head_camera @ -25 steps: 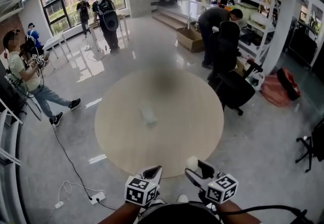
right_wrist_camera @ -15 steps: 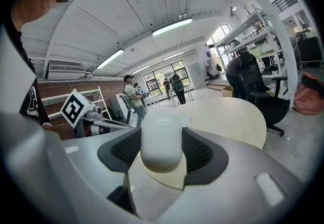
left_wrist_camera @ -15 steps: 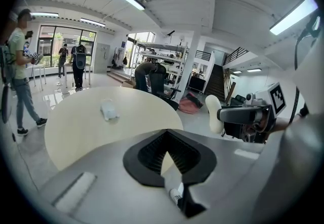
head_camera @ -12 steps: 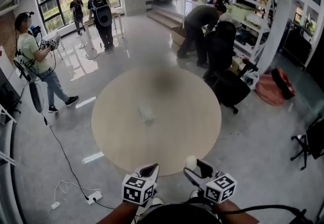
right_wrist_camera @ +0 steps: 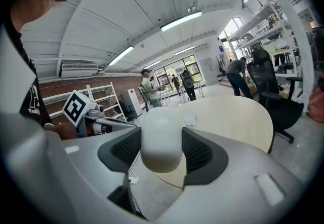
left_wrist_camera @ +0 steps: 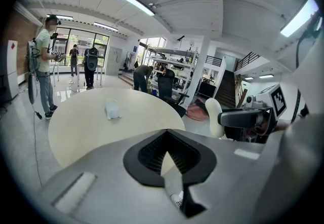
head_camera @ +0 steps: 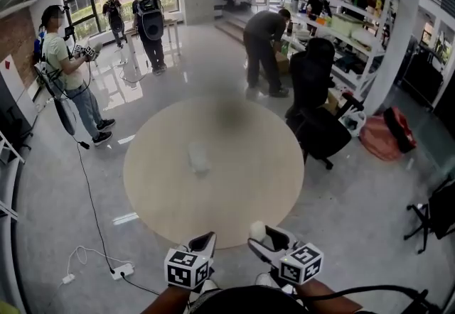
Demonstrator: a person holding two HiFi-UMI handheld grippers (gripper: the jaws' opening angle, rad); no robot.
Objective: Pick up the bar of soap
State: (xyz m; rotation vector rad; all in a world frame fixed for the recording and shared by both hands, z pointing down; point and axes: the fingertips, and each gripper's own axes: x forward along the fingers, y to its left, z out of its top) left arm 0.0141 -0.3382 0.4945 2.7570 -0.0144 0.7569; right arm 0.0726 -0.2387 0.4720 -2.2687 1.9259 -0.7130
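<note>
White bar of soap (right_wrist_camera: 161,139) sits clamped in the right gripper (head_camera: 261,236).

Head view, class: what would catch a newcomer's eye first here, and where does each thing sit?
The big round table fills the middle of the view, with one small pale object lying near its centre. At the near edge, the right gripper is clamped on a white rounded bar, likely the soap, while the left gripper beside it holds nothing.
</note>
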